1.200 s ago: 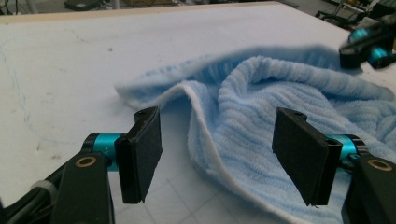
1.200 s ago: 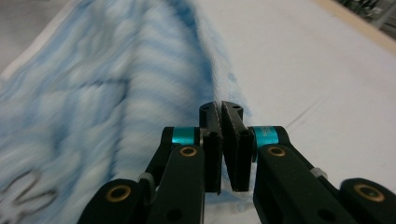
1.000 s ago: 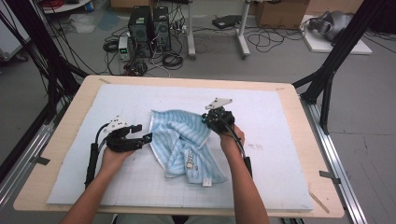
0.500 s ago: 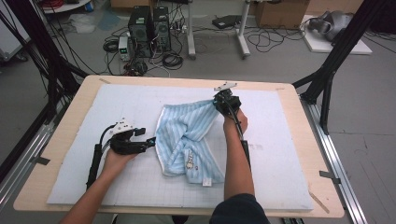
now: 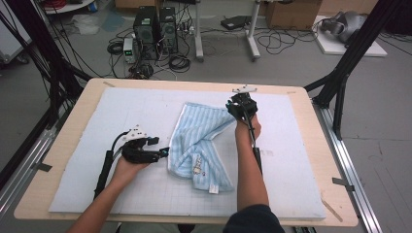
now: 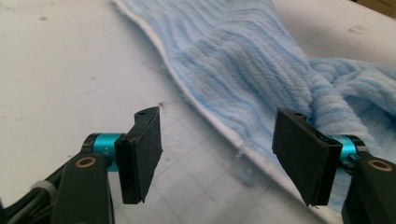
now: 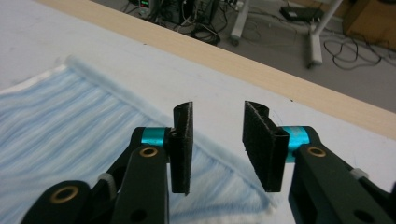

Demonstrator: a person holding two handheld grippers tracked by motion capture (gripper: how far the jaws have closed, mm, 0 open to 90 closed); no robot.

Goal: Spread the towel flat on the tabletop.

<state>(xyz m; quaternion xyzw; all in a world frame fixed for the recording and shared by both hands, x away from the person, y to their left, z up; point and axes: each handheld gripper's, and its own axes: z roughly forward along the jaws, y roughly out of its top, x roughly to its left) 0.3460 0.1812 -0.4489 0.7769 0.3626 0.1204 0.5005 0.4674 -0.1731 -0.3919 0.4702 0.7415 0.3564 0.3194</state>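
A light blue striped towel [image 5: 201,141] lies partly spread and rumpled in the middle of the white mat [image 5: 301,160]. My left gripper [image 5: 163,153] rests at the towel's left edge. Its jaws stand wide open [image 6: 219,156], and the towel's edge [image 6: 243,70] runs on the mat between and beyond them. My right gripper [image 5: 238,106] is at the towel's far right corner. Its jaws are open [image 7: 217,144] just above that corner [image 7: 243,198], with nothing between the pads.
The mat covers a wooden table whose bare rim [image 5: 73,121] shows all round; its far edge [image 7: 280,79] lies close beyond my right gripper. Computers and cables [image 5: 155,29] sit on the floor behind. A white label [image 5: 197,170] is on the towel's near part.
My right gripper has moved toward the far edge, drawing the towel's corner out and stretching that side. The left gripper has stayed at the towel's left edge.
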